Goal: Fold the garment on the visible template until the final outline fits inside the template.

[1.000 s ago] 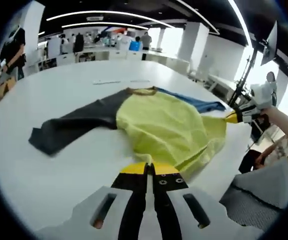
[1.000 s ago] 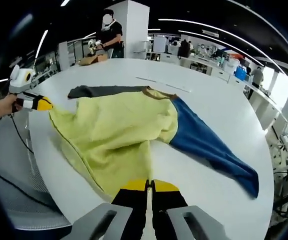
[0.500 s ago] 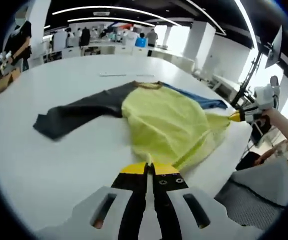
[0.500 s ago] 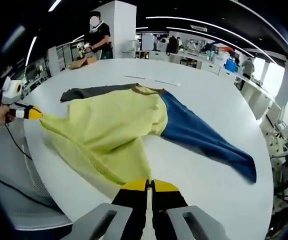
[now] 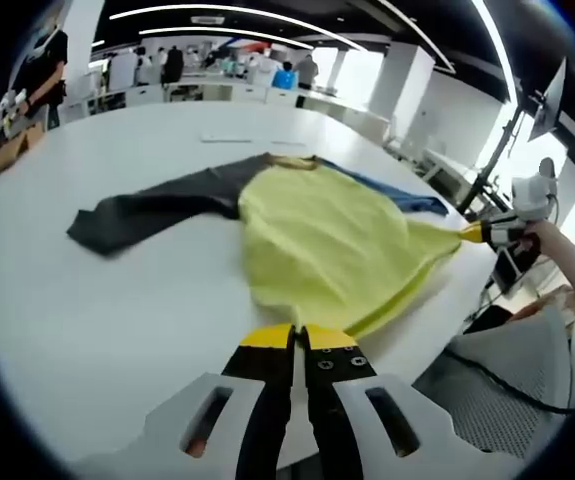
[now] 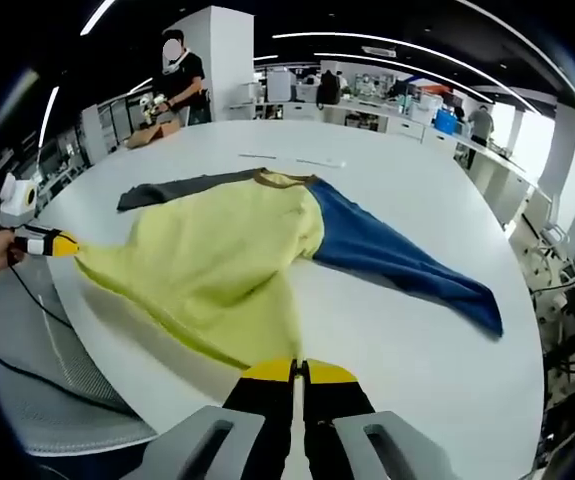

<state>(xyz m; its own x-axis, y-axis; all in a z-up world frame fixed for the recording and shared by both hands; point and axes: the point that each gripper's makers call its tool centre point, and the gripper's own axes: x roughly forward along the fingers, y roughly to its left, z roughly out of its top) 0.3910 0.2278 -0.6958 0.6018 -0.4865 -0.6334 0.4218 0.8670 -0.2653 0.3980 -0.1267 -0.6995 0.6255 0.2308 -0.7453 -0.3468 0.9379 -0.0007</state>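
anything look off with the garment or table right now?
Mildly. The garment lies skewed, not flat: the yellow body is stretched to a point at the table edge where the right tongs pinch it, and the hem bunches. Both sleeves, dark grey and blue, lie spread. No template marking is clear.

You've got a big white table under everything, its curved edge running past a grey mesh chair at your side. A black cable trails over that mesh. Far across the table there's a thin pale strip lying flat. Beyond it, a person in black stands at a brown box. White pillars, long ceiling lights and more people at distant benches sit behind. A tripod stands by bright windows.
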